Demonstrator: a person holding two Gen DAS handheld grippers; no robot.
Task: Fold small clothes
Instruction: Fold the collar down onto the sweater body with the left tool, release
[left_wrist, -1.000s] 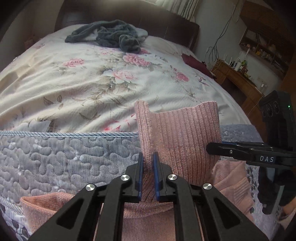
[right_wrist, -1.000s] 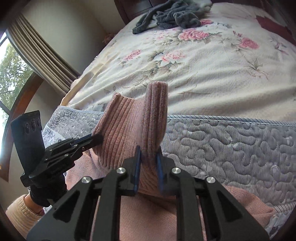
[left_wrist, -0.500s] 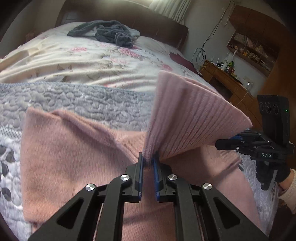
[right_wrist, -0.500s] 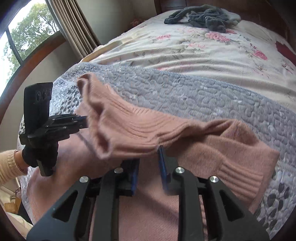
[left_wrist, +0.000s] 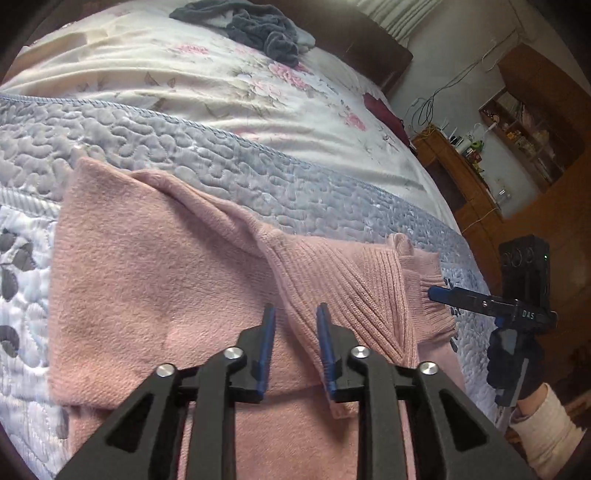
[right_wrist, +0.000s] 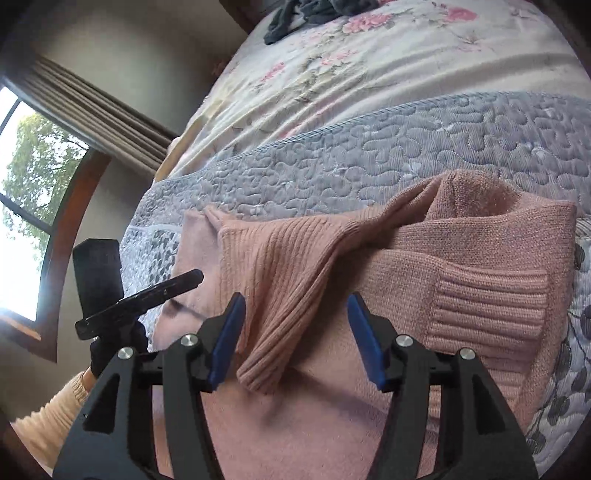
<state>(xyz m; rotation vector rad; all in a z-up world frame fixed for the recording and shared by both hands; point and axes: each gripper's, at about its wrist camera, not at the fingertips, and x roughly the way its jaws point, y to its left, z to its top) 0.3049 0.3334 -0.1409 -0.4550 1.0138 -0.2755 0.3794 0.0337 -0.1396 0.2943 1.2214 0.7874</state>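
Both grippers, left (left_wrist: 293, 325) and right (right_wrist: 295, 317), have released the hem (left_wrist: 354, 291) onto the sweater (left_wrist: 147, 280), fingers wide, fold laid.

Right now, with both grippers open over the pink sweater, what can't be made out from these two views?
- Pink sweater: its near end runs off the bottom edge behind the left gripper; likewise behind the right gripper.
- Grey clothes: heaped at the headboard, cut by the top edge in the right wrist view; garment type unclear.
- Desk items: too small to identify.
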